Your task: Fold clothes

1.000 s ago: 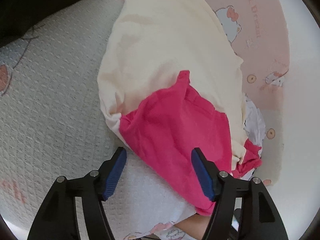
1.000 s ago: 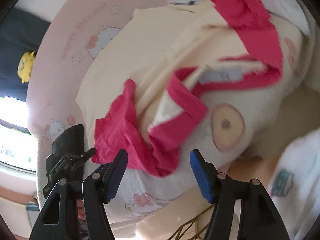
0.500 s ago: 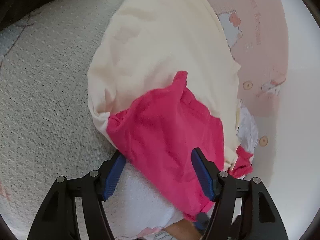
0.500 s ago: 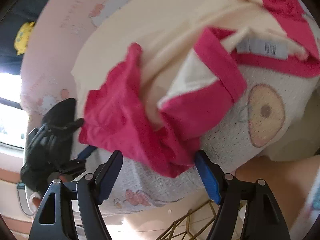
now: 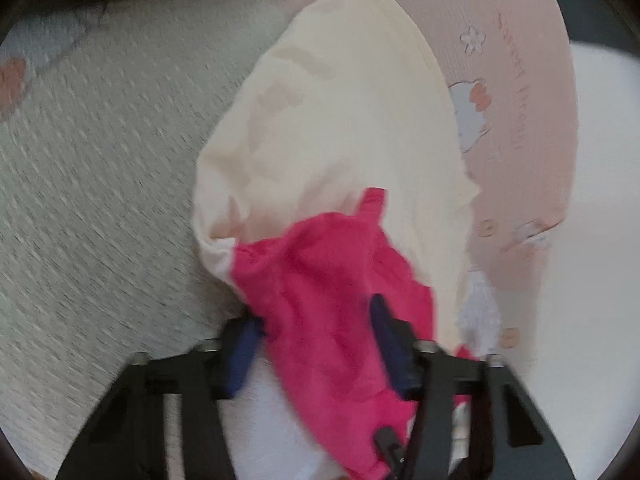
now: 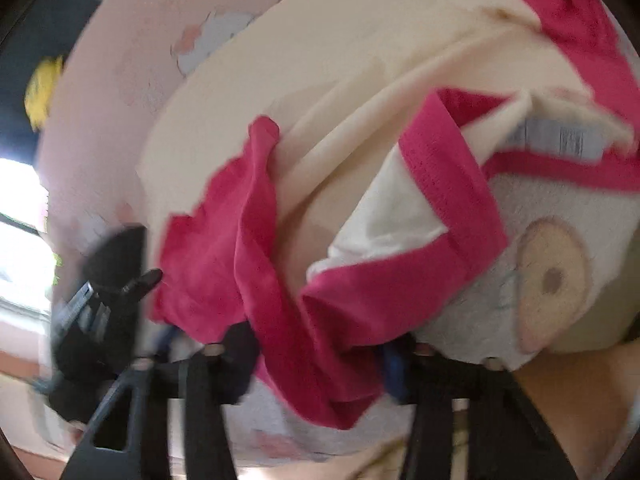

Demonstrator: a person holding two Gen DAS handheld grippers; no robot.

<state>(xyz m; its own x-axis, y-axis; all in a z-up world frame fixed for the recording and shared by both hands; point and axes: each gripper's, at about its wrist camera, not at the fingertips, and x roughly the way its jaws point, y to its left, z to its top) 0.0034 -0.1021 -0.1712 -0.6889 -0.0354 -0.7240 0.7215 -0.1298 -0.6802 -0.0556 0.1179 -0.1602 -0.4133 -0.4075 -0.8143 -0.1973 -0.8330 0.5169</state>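
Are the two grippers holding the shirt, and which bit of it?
Both are closing on the cream shirt. The left gripper has one pink sleeve between its jaws; the right gripper has the pink sleeve end. A firm pinch cannot be told yet.

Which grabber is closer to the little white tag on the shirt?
The right one. The white tag shows only in the right gripper's view, up beyond the pink cloth its closing jaws straddle. The left gripper closes on a pink sleeve with no tag in its view.
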